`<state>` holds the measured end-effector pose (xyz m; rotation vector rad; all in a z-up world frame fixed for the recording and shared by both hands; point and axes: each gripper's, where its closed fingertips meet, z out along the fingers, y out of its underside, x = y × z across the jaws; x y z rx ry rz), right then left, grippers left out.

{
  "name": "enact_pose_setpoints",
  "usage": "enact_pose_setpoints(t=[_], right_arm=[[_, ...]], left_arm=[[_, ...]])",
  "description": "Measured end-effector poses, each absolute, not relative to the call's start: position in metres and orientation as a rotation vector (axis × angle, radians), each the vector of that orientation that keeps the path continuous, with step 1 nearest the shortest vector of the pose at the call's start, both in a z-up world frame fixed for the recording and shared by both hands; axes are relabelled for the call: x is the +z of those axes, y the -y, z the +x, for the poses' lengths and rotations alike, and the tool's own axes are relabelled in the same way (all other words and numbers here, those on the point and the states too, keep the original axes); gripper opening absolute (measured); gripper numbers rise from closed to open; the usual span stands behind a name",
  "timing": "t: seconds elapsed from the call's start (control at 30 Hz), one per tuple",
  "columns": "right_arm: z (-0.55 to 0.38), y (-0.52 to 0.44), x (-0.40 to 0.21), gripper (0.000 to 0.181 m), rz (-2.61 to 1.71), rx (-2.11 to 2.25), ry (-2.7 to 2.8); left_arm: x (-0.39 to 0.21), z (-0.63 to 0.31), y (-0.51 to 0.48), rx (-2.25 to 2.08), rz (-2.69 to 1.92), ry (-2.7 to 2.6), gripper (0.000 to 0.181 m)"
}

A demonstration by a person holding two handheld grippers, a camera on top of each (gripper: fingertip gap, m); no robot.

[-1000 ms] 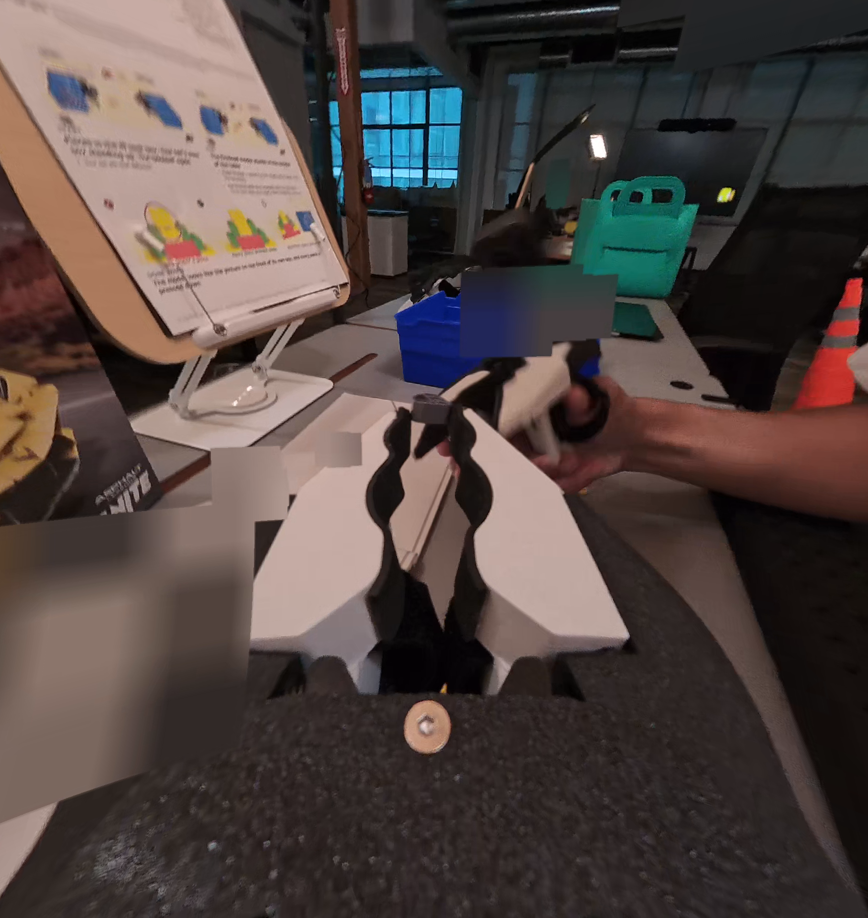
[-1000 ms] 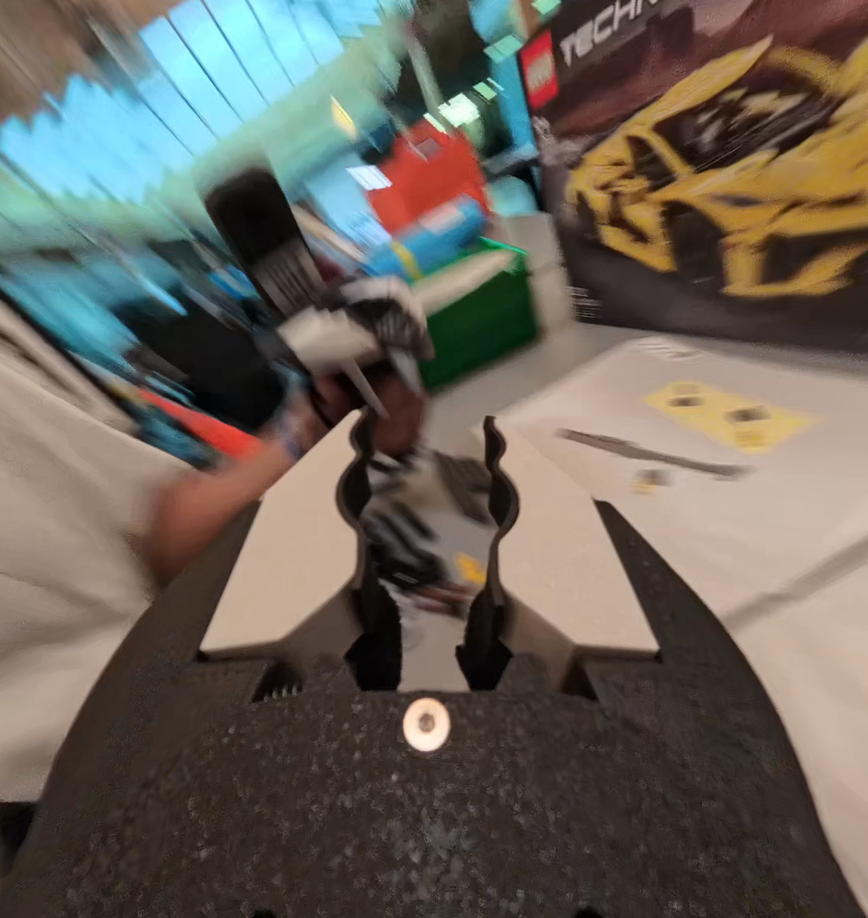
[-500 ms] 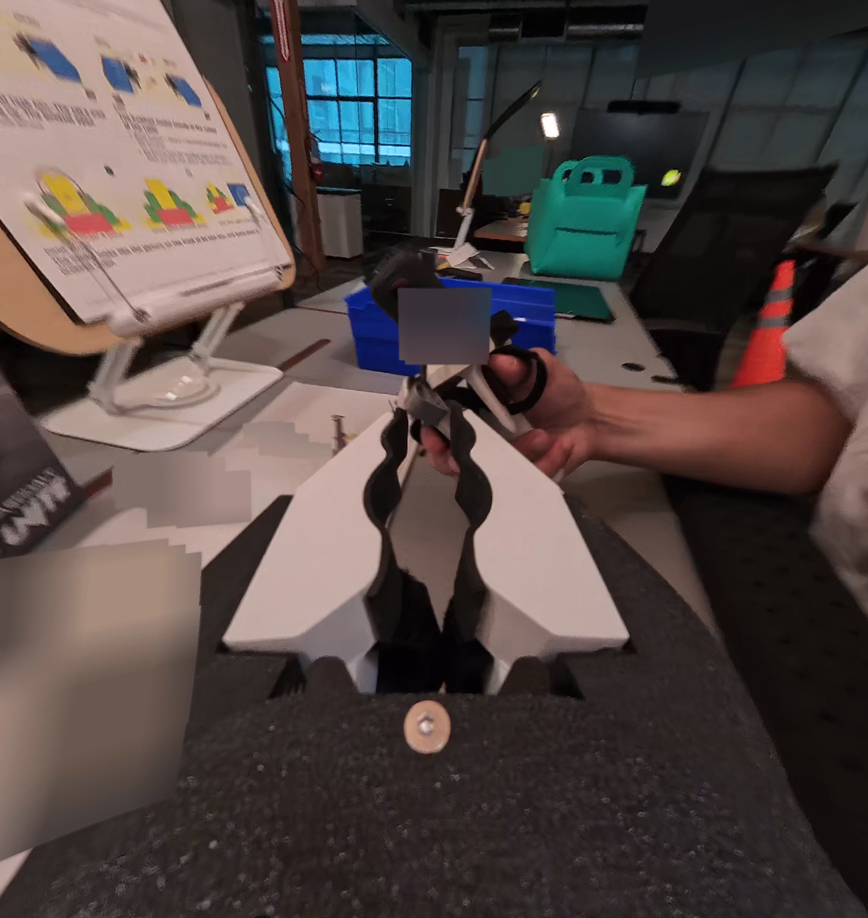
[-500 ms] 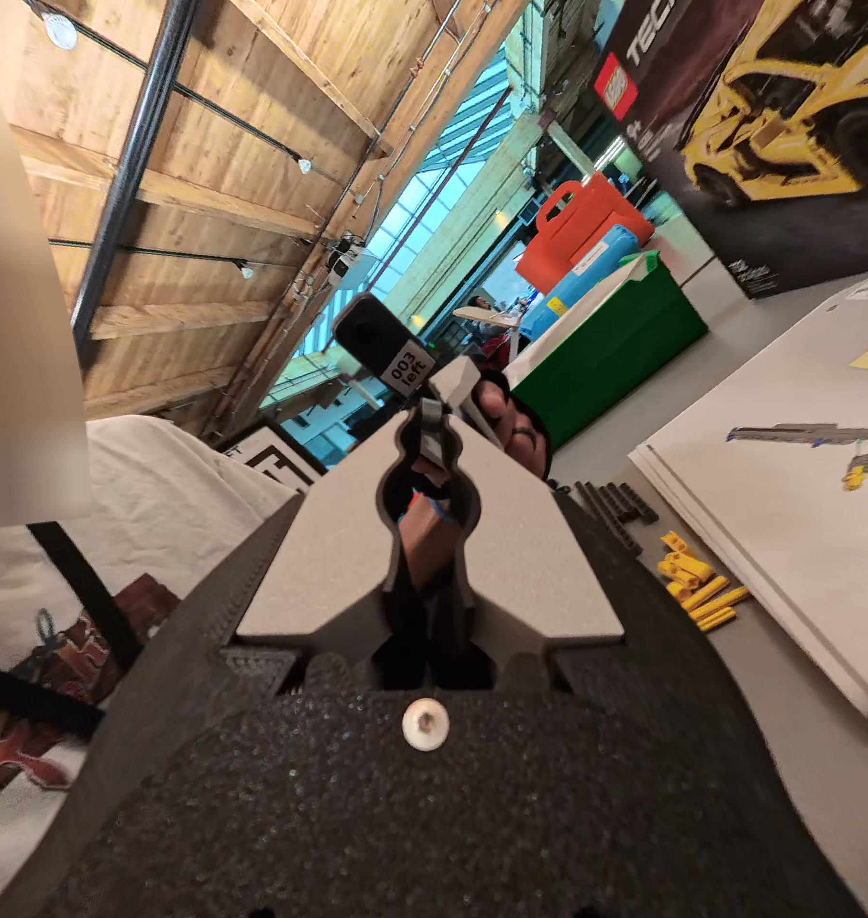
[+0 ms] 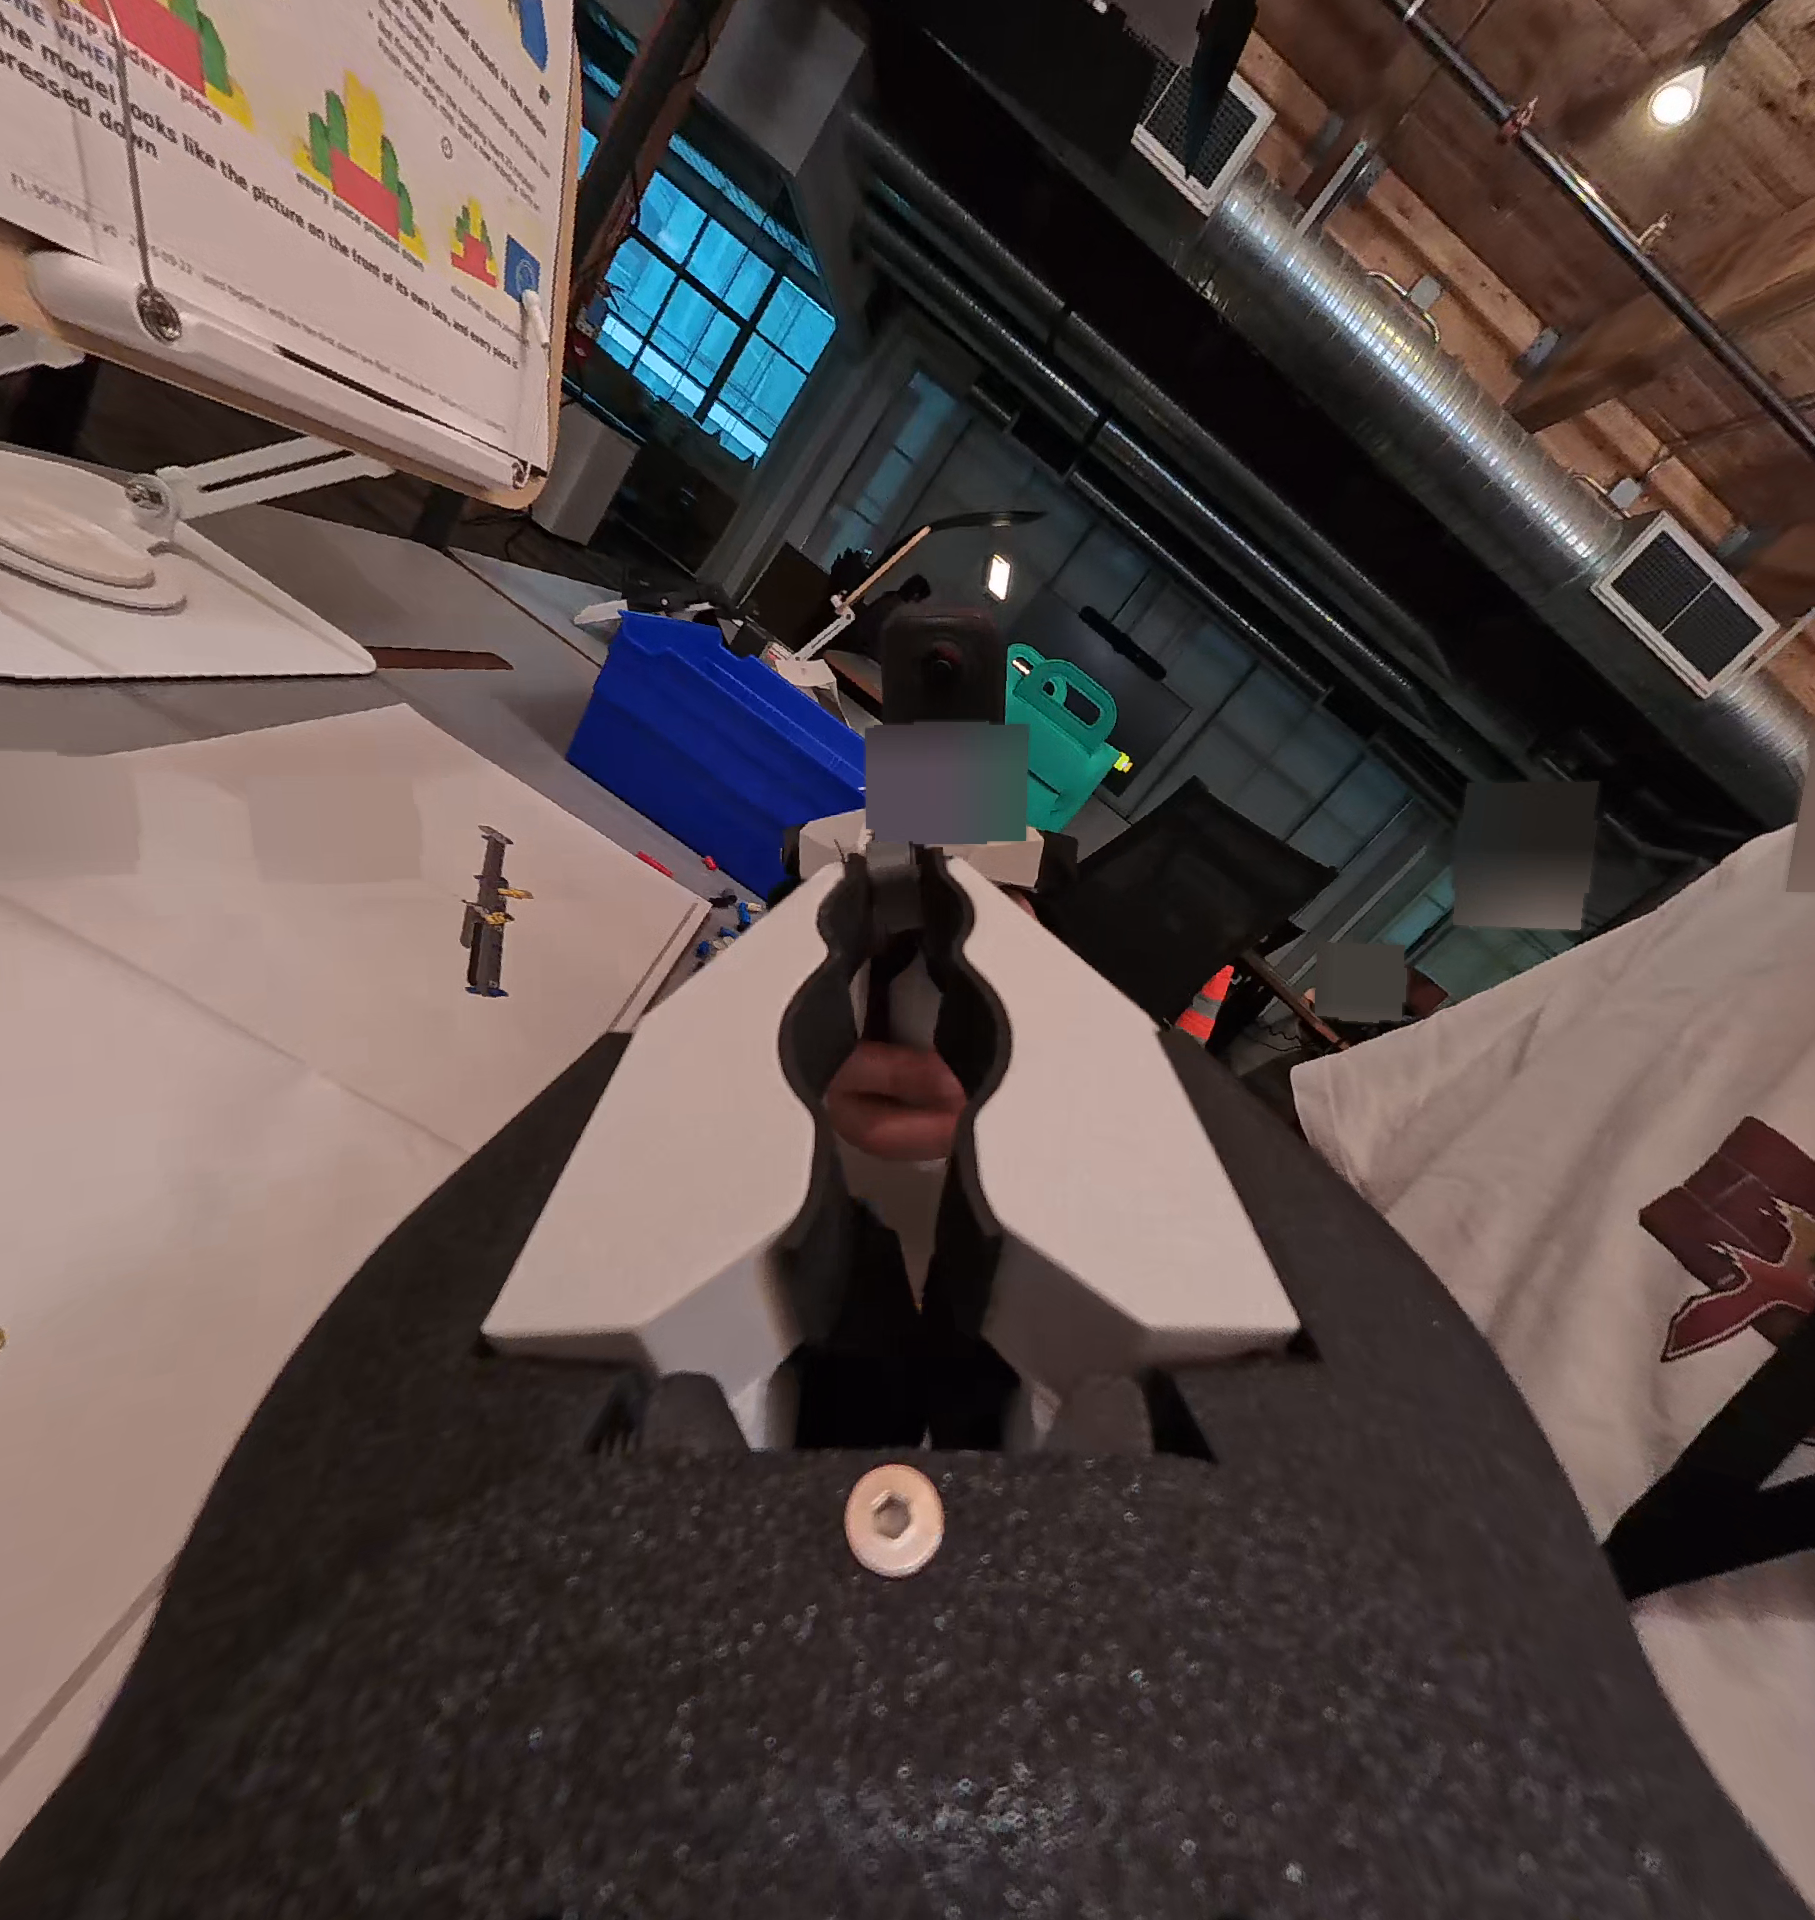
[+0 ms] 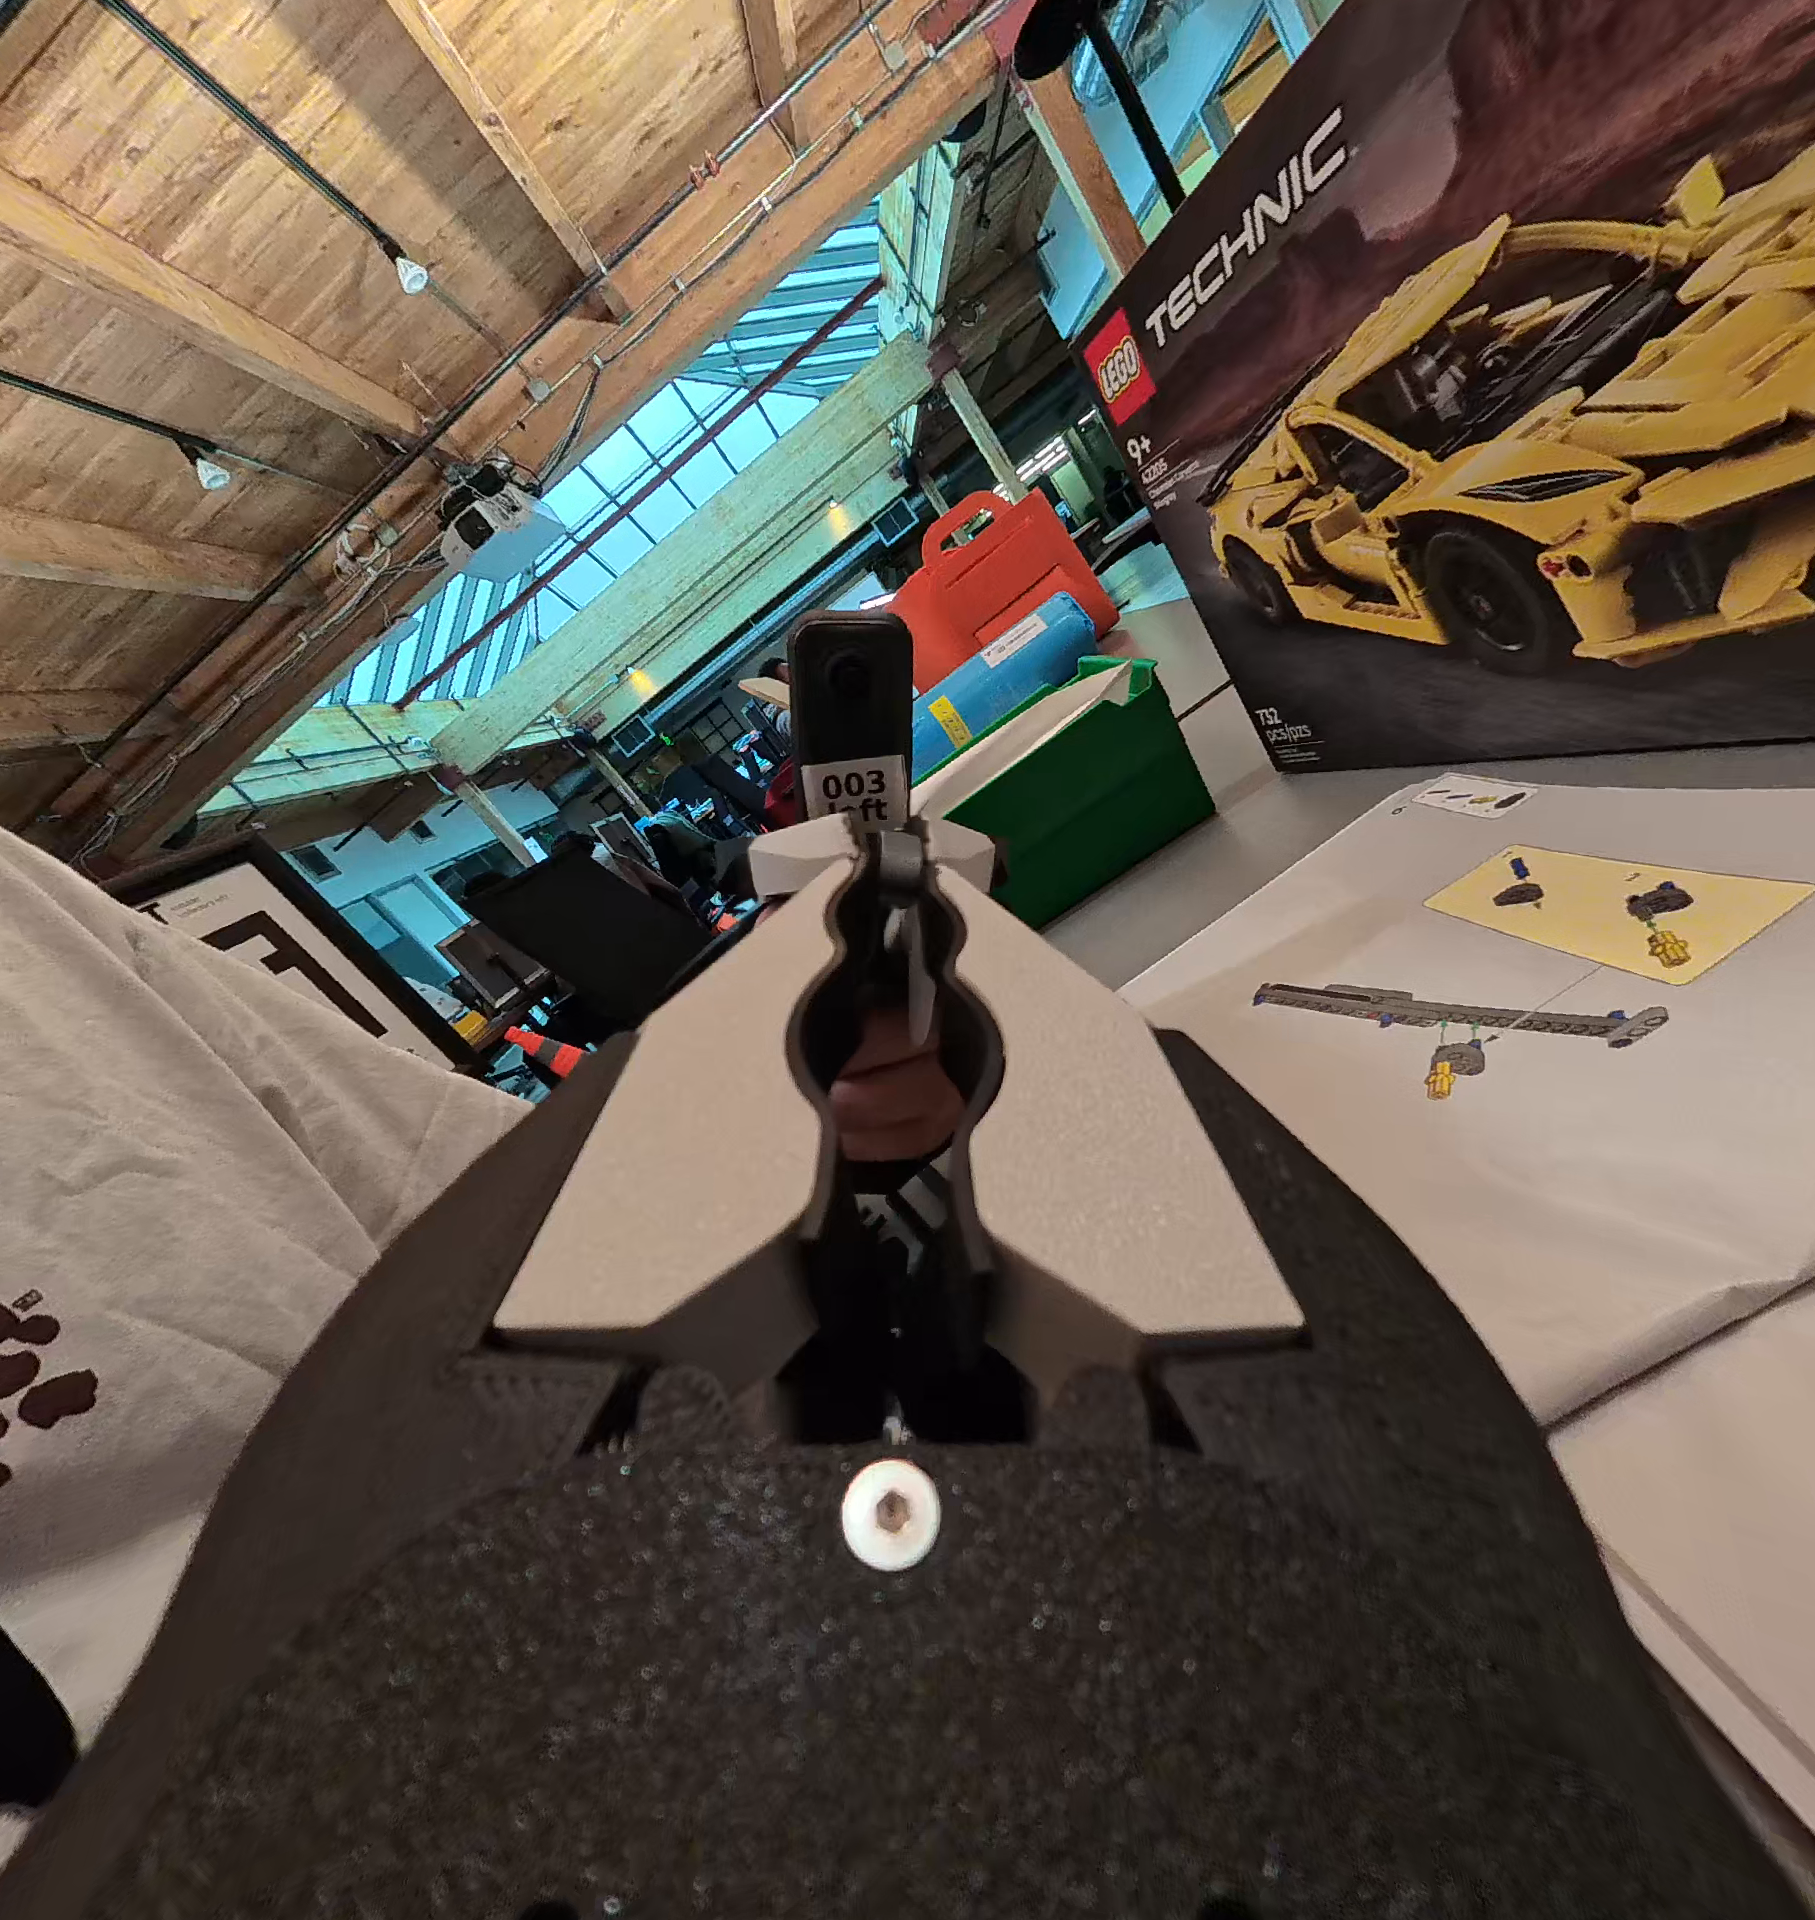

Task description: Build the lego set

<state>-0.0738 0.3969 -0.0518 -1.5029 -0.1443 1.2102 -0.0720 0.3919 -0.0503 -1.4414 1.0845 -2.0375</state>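
Note:
A small grey lego piece (image 5: 890, 868) sits between the tips of both grippers, which meet tip to tip, raised above the table and tilted upward. My left gripper (image 5: 892, 885) is shut on the piece. My right gripper (image 6: 895, 868) is shut on the same grey piece (image 6: 905, 857) from the other side. Each view shows the other gripper's camera head-on, the right's in the left wrist view (image 5: 939, 665) and the left's in the right wrist view (image 6: 849, 717). A hand shows behind the closed jaws.
An open instruction booklet (image 5: 259, 987) lies on the table, also in the right wrist view (image 6: 1505, 1122). The lego box (image 6: 1505, 416) and a green bin (image 6: 1090, 821) stand behind it. A blue bin (image 5: 705, 748), a document stand (image 5: 259, 208) and small loose pieces (image 5: 721, 925) are nearby. The person's shirt (image 5: 1609, 1143) is close.
The right gripper closed on the grey piece and brought it to the left gripper's tips. The left gripper, open before, has shut on it. Both grippers tilted upward.

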Motion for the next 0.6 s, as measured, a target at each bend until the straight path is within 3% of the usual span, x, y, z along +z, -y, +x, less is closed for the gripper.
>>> enact_pose_setpoints(t=[0.6], right_arm=[[-0.0698,-0.3975,-0.0471,0.006,-1.462,1.26,0.1]], left_arm=[[-0.049,-0.0652,-0.3877,-2.071,-1.436,-1.016,0.006]])
